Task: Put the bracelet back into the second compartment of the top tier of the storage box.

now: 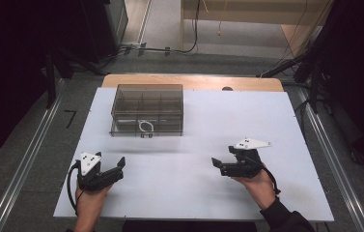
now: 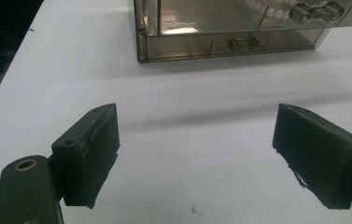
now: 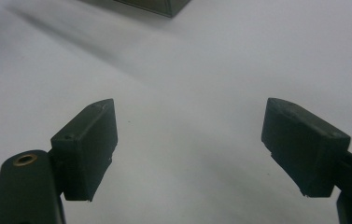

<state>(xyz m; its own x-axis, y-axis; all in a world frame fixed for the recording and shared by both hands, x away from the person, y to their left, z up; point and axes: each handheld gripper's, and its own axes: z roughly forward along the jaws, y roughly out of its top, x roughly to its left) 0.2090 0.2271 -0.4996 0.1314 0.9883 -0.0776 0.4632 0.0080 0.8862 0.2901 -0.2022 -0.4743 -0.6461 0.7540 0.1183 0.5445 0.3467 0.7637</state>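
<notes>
A smoky clear plastic compartment box (image 1: 147, 109) stands shut on the white table sheet (image 1: 194, 145), toward the back left. A white looped item (image 1: 145, 126) lies in a front compartment. My left gripper (image 1: 119, 167) rests low at the front left, open, nothing between its jaws. My right gripper (image 1: 219, 161) rests at the front right, open and empty, pointing left. In the left gripper view the box (image 2: 239, 28) sits ahead, with white beads (image 2: 276, 10) and a clear clasp inside; the gripper (image 2: 197, 158) stands wide. The right gripper view has its gripper (image 3: 190, 149) over bare sheet, a box corner (image 3: 164, 5) at the top.
The sheet covers a wooden table (image 1: 194, 81) whose far edge shows behind the box. Grey floor, metal rails (image 1: 20, 169) and cables surround the table. A wide stretch of bare sheet lies between the two grippers and in front of the box.
</notes>
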